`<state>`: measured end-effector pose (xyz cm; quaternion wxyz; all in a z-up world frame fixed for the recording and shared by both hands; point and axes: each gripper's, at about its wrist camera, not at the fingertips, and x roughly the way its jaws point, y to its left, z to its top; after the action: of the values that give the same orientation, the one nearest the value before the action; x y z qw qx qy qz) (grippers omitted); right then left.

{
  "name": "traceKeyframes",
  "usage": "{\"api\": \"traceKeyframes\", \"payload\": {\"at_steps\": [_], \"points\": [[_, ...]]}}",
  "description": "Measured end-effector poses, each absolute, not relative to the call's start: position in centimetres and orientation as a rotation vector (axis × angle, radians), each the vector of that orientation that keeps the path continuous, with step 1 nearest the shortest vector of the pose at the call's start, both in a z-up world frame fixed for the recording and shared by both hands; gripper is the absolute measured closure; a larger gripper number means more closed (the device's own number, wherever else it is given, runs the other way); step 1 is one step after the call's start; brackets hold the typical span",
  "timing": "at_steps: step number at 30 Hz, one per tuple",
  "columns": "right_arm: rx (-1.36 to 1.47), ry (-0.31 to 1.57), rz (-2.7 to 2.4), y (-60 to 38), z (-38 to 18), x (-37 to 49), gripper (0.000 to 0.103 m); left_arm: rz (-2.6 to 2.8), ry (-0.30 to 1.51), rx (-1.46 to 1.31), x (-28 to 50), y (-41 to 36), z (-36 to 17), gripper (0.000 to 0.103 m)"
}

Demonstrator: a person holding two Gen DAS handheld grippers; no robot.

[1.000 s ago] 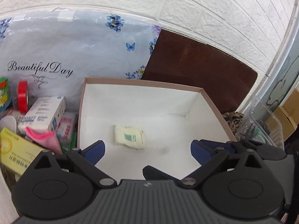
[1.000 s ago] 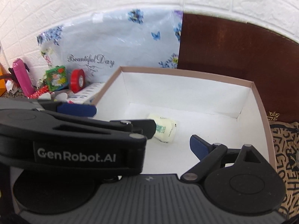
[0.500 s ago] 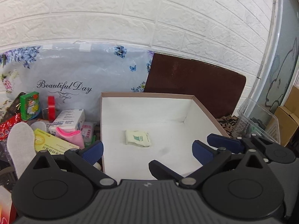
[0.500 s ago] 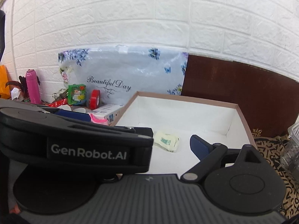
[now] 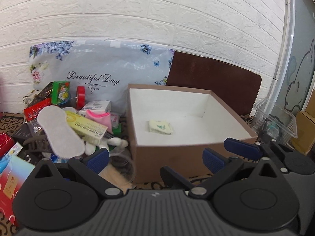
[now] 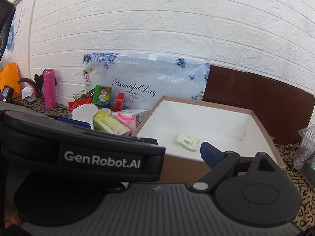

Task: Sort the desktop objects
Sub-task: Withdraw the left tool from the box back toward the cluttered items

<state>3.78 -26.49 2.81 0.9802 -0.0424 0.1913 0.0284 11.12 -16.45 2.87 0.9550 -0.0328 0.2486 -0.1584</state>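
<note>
Both tongs empty & spread apart: left tongs [image 5: 156,158] hang in front of the box [image 5: 177,155], right tongs [image 5: 241,147] just beside them at its right front corner. One pale packet [image 5: 160,127] lies inside the box. The unsorted pile, incl. the yellow carton [image 5: 86,126], lies to the left of the box, long axis slanting toward the left tongs; I'd judge the left is nearer for the next pick.

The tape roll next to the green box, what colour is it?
The tape roll is red, standing on edge beside the green box. It shows best in the left wrist view.
</note>
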Motion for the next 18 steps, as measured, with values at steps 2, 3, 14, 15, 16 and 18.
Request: {"api": "traceKeyframes", "payload": {"at_steps": [2,3,14,15,16,18], "points": [[-0.076,0.386,0.063,-25.8,2.1,2.9,0.010,-0.314,0.499,-0.054,10.2,-15.9,2.3,0.000],[-0.070,0.386,0.065,-25.5,1.7,2.5,0.010,-0.313,0.500,-0.048,9.8,-15.6,2.0,0.000],[-0.052,0.446,0.134,-20.2,-3.1,-0.1,0.010,-0.246,0.579,-0.106,6.6,-9.6,-2.7,0.000],[-0.066,0.453,0.149,-19.5,-3.3,0.0,0.010,-0.238,0.584,-0.115,6.5,-8.7,-2.8,0.000],[-0.078,0.454,0.165,-18.7,-3.3,0.1,0.010,-0.229,0.585,-0.120,6.4,-7.9,-2.8,0.000],[-0.085,0.449,0.209,-17.4,-3.4,0.2,0.009,-0.196,0.589,-0.135,6.2,-5.9,-3.0,0.000]]}}
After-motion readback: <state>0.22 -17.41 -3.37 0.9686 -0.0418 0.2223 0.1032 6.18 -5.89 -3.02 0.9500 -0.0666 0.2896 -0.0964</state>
